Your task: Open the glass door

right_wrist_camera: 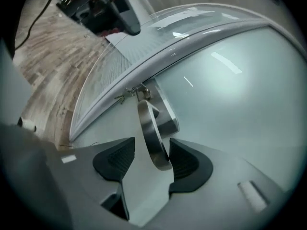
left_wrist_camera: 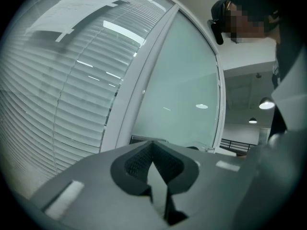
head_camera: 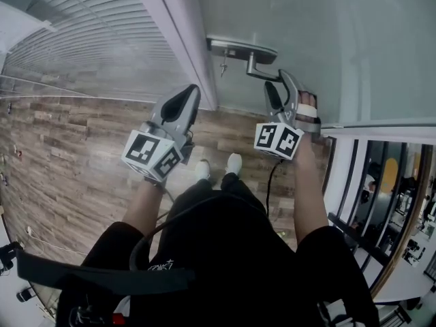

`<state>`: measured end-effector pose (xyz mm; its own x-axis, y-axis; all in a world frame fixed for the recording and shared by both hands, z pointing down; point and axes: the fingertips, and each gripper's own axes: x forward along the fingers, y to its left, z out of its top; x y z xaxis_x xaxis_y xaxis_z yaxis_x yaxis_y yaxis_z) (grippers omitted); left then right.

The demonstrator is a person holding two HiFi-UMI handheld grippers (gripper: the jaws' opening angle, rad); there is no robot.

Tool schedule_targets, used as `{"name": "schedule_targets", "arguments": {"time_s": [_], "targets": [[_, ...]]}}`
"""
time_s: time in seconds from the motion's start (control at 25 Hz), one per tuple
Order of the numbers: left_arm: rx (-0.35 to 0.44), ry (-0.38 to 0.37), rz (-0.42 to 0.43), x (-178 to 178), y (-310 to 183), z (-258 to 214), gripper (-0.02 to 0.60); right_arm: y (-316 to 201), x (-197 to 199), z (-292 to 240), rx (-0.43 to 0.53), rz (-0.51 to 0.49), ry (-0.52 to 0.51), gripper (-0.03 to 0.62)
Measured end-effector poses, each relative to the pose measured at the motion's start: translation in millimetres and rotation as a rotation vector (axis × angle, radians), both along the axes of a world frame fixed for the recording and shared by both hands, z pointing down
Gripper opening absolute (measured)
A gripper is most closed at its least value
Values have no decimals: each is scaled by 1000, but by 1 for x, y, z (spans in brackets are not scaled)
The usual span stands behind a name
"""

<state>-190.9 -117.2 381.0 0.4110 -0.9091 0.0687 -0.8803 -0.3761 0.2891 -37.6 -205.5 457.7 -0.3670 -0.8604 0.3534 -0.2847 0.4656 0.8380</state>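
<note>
Glass door (head_camera: pixel 340 39) fills the upper right of the head view, with its one metal lever handle (head_camera: pixel 257 71) just beside the white frame post (head_camera: pixel 178 39). Only the right gripper view shows us the lever's end standing between the jaws of the right gripper (right_wrist_camera: pixel 152 142), which gape wide, neither pad squeezing it. Our left gripper (head_camera: pixel 193 90) hangs by the post, jaws together on nothing; wooden floor (head_camera: pixel 68 148) lies open to its left

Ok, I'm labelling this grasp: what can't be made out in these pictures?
Right gripper view: whether the right gripper touches the door handle between its open jaws; the handle's end overlaps one pad.
Head view: the handle's end, hidden behind the right gripper.
Head view: the keys at the lock, too small to count.
</note>
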Motion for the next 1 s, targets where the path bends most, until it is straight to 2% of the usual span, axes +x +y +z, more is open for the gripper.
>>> {"name": "schedule_targets", "arguments": {"time_s": [0.08, 0.2, 0.4, 0.64, 1.0], "targets": [[1, 1, -7, -1, 2, 1, 2, -3, 2, 2, 66, 25, 56, 215], [3, 8, -13, -3, 3, 0, 2, -5, 4, 0, 122, 62, 72, 164], [2, 9, -8, -4, 4, -3, 0, -4, 2, -6, 113, 72, 37, 156], [4, 6, 9, -2, 6, -5, 2, -4, 0, -5, 126, 73, 53, 130], [6, 3, 27, -1, 9, -8, 2, -6, -3, -6, 90, 108, 21, 126]]}}
